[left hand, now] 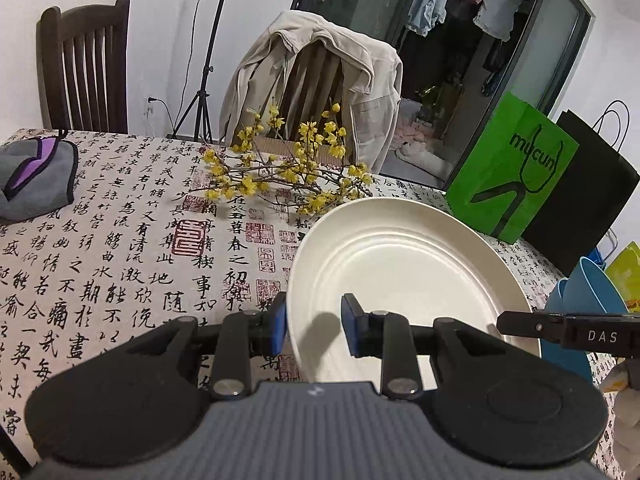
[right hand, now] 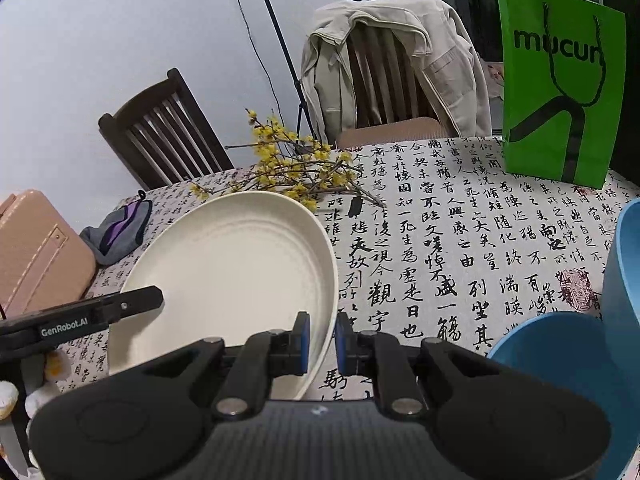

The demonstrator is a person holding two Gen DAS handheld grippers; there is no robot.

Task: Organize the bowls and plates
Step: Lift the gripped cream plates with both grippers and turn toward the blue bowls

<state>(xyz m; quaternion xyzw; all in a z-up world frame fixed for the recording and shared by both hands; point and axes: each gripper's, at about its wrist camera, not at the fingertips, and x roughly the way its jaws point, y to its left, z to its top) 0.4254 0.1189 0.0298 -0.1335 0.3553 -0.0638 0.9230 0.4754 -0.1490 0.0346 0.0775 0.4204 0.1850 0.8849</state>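
A large cream plate [left hand: 404,272] is held tilted above the calligraphy tablecloth; it also shows in the right wrist view [right hand: 232,268]. My left gripper [left hand: 314,326] straddles the plate's left rim with a wide gap between its blue pads, one pad outside and one inside. My right gripper [right hand: 322,338] is shut on the plate's right rim. Two blue bowls [right hand: 580,364] sit at the right, also seen in the left wrist view [left hand: 580,312].
A spray of yellow flowers [left hand: 288,168] lies on the tablecloth [left hand: 120,260] behind the plate. A grey and purple cloth [left hand: 36,176] lies at the far left. A green paper bag [left hand: 512,172] and a black bag [left hand: 592,200] stand at the right. A chair with a beige jacket [left hand: 316,92] stands behind.
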